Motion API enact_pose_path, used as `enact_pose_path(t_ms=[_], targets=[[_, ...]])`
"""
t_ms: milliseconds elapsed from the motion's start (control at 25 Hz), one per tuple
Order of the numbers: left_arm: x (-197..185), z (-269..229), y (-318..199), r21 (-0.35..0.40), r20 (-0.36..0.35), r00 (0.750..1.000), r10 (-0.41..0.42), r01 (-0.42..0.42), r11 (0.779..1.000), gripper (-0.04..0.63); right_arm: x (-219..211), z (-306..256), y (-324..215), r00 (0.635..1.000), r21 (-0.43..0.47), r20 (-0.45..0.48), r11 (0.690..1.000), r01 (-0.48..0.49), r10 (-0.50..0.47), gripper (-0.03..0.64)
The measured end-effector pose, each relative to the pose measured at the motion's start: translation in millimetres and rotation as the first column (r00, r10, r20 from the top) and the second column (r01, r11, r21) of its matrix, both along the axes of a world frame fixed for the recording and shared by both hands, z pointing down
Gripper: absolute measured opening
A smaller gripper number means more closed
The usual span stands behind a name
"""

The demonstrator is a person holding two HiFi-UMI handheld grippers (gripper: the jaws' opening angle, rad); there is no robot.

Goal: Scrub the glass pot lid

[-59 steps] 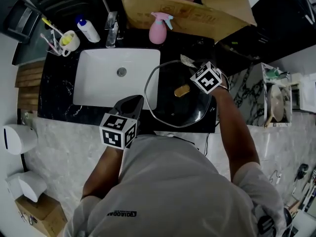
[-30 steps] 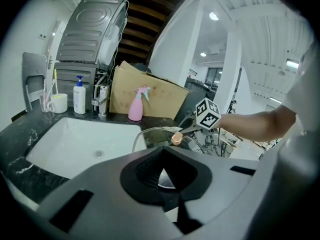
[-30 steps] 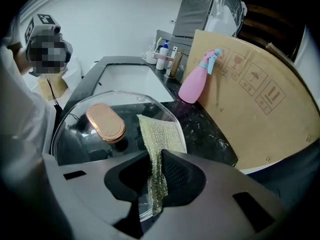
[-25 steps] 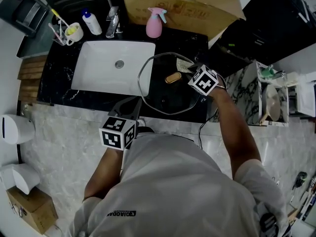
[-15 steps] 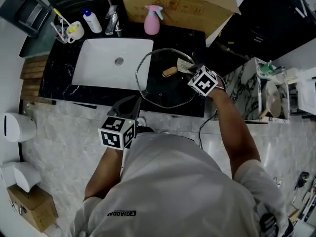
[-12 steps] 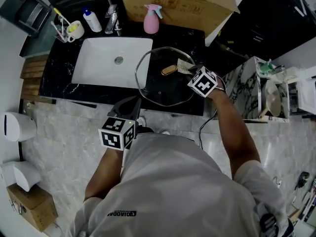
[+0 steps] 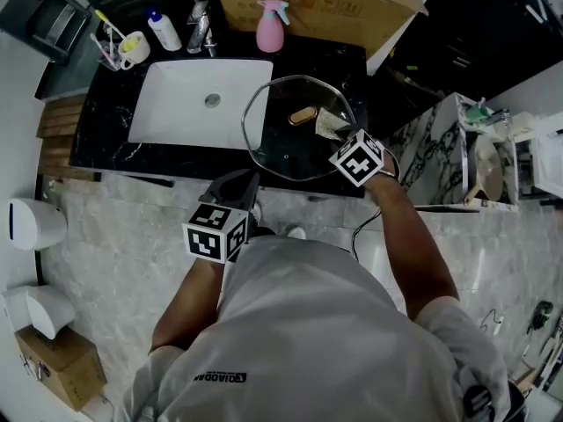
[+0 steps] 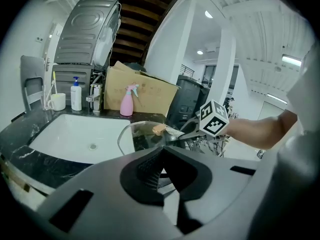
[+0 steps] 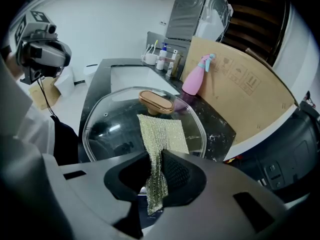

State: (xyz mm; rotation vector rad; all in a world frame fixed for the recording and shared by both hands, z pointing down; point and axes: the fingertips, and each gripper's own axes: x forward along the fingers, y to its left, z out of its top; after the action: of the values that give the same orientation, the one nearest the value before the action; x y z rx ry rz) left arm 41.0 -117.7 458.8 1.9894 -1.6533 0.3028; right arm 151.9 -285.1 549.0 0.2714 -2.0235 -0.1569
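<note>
Slid nearer, right gripper (image 9: 156, 173) fingers (image 9: 176, 171) clench mesh cloth (image 9: 162, 133) on glass pot lid (image 9: 112, 129), hiding its near rim; left gripper (image 8: 162, 154) clenched empty.

One lid (image 7: 283, 148), one cloth (image 9: 162, 131).

Home washroom: white basin (image 7: 176, 104), tap (image 7: 199, 23), toothbrush cup (image 7: 134, 48).

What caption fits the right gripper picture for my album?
Right gripper holds a mesh cloth on the glass lid, by its tan knob.
</note>
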Motion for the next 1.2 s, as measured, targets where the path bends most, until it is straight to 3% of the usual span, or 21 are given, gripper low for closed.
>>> enact_pose_path(t_ms=[440,1040,1200], targets=[[5.4,0.7,-7.4,-0.001,-0.001,0.997,0.072,-0.072,0.997,0.012,-11.3,0.8,33.0,0.998,-0.004,0.000,0.998,-0.063,0.063,0.092],[-2.7,-3.7,-9.7,-0.028,0.002,0.993,0.121,-0.121,0.992,0.012,-28.8,-3.7,51.6,0.980,-0.115,0.072,0.977,-0.178,0.187,0.095],[-3.4,-4.6,-13.8,-0.037,-0.036,0.991,0.127,-0.128,0.991,0.012,-31.7,-3.6,53.5,0.972,-0.137,0.089,0.970,-0.203,0.216,0.097]])
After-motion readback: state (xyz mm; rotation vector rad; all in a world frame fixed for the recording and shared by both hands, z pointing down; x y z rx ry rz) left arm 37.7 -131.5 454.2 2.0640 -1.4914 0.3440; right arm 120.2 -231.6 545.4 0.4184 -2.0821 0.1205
